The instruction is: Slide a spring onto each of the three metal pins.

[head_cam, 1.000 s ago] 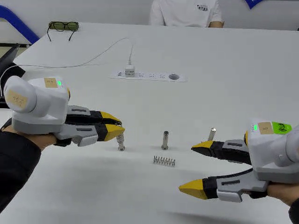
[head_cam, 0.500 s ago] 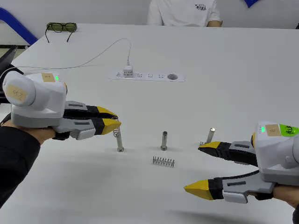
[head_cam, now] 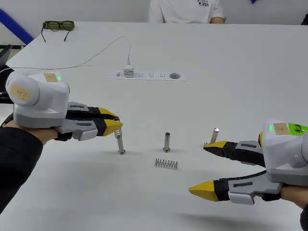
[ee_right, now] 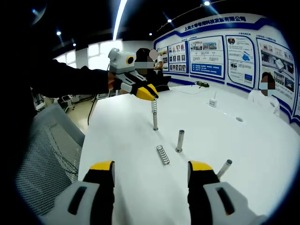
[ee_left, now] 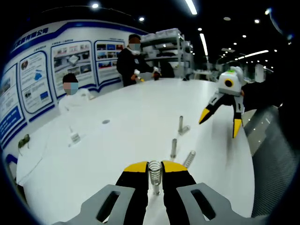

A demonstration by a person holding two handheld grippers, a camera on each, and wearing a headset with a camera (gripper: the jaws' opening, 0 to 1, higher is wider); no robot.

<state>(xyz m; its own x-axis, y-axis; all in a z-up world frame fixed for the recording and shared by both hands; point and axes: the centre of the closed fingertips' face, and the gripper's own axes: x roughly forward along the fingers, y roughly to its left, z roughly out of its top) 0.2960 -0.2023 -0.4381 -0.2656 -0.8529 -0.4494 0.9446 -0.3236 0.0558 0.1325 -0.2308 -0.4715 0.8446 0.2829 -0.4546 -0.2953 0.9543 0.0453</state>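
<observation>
Threading 1 spring (head_cam: 118, 134) onto the end pin (head_cam: 121, 146), my left gripper (ee_left: 154, 167) pinched it; right gripper (head_cam: 198, 169) gaped; middle pin (head_cam: 167, 142), far pin (head_cam: 214, 135) bare.

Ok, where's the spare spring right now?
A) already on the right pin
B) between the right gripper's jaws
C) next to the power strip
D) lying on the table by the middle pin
D: the loose spring lies flat on the table just in front of the middle pin. The right gripper is open with nothing in it, while the left gripper is shut on a second spring.
</observation>
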